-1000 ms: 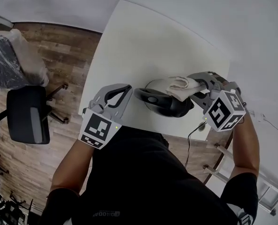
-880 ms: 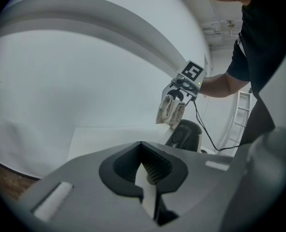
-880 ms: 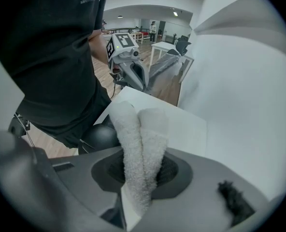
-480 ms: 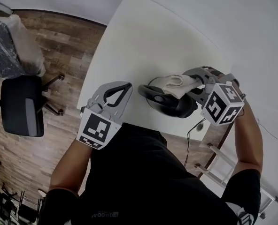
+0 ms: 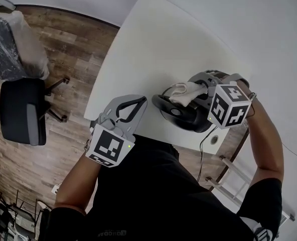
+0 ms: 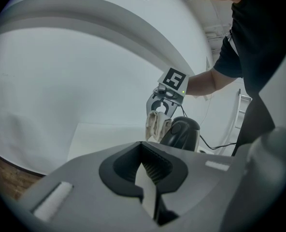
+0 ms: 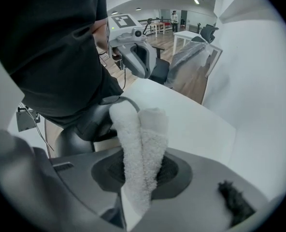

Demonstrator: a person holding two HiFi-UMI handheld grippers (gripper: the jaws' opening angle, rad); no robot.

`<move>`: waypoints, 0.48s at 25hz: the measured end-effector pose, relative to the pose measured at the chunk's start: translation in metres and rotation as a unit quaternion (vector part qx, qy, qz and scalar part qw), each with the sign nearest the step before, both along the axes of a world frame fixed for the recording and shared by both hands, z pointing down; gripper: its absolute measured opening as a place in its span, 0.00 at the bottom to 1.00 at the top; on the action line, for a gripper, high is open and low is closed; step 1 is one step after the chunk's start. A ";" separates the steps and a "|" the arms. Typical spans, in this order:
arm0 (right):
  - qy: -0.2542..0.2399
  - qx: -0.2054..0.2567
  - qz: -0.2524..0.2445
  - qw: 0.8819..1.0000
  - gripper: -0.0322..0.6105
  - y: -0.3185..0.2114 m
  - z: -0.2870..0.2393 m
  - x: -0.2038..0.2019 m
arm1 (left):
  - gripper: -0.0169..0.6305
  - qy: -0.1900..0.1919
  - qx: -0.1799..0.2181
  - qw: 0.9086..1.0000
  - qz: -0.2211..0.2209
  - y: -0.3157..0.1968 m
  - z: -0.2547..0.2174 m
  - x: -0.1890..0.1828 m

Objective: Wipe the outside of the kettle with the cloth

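A dark kettle [image 5: 183,115] stands near the front edge of the white table [image 5: 153,54], its handle toward me. My right gripper [image 5: 201,88] is shut on a folded white cloth [image 5: 185,92], which lies against the kettle's top and far side. The right gripper view has the cloth [image 7: 140,144] sticking out between the jaws, with the kettle [image 7: 85,124] below to the left. My left gripper [image 5: 137,102] hovers shut and empty over the table edge, left of the kettle and apart from it. From the left gripper view, the kettle [image 6: 181,132] and hanging cloth [image 6: 156,124] are ahead.
A black power cable [image 5: 204,139] drops from the kettle over the table's front edge. A dark office chair [image 5: 20,112] stands on the wooden floor at left, with a plastic-covered object [image 5: 10,44] behind it. A metal frame [image 5: 239,185] stands at the lower right.
My right gripper has shifted a little leftward with the cloth across the kettle's top. The left gripper has drawn slightly back toward me and stays shut.
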State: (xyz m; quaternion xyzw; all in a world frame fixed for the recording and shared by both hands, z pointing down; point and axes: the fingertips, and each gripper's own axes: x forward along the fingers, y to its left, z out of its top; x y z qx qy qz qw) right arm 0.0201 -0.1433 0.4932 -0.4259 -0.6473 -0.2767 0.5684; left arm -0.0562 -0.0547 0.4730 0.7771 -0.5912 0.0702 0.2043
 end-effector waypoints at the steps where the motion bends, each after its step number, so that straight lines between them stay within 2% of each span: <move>1: 0.005 -0.003 -0.002 1.000 0.20 0.000 0.004 -0.002 | 0.04 0.001 0.000 1.000 0.000 -0.001 0.000 -0.001; 12: 0.043 -0.027 -0.008 0.999 0.20 0.001 0.046 -0.010 | 0.04 0.017 -0.017 1.000 -0.012 0.002 0.016 -0.006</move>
